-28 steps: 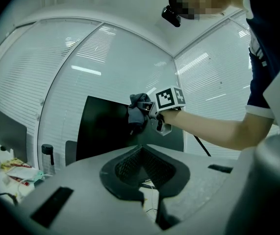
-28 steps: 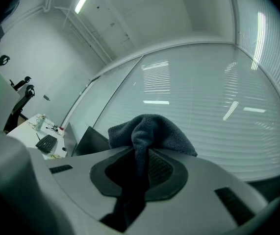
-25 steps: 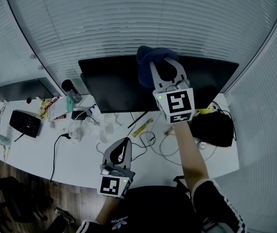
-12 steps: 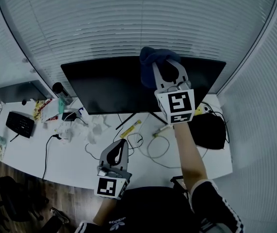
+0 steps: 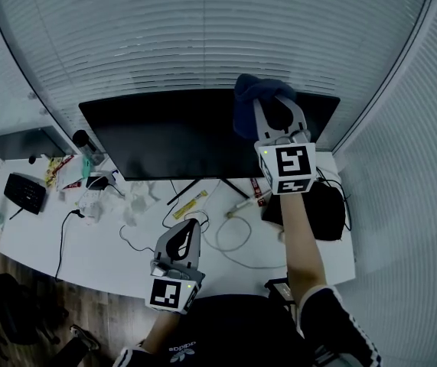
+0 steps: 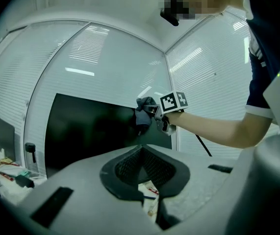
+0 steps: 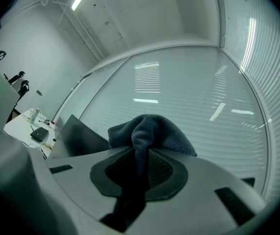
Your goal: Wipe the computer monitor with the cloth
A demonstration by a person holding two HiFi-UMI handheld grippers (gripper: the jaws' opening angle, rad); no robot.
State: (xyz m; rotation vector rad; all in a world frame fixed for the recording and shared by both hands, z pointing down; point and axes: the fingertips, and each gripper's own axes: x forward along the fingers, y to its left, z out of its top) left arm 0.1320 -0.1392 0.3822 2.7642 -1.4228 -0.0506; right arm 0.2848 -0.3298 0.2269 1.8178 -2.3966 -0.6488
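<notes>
The black monitor (image 5: 168, 132) stands on the white desk (image 5: 111, 251) in front of the blinds. A dark blue cloth (image 5: 250, 96) is pressed to the screen near its upper right edge, with my right gripper (image 5: 276, 110) shut on it. In the right gripper view the cloth (image 7: 152, 129) bunches out of the closed jaws, and the monitor's edge (image 7: 78, 137) shows at left. My left gripper (image 5: 194, 225) hangs low over the desk's front, shut with nothing in it. The left gripper view shows the monitor (image 6: 90, 131), the cloth (image 6: 141, 114) and the right gripper (image 6: 153, 110) on it.
A black bag (image 5: 321, 211) lies at the desk's right end. Loose cables (image 5: 229, 234), a yellow packet (image 5: 188, 203) and small clutter (image 5: 96, 193) lie under the monitor. A dark bottle (image 5: 82, 142), a keyboard (image 5: 25, 192) and a second screen (image 5: 19, 141) sit at left.
My right gripper has slid the cloth to the right along the upper part of the screen. The head view has shifted as well. The left gripper has stayed low and shut.
</notes>
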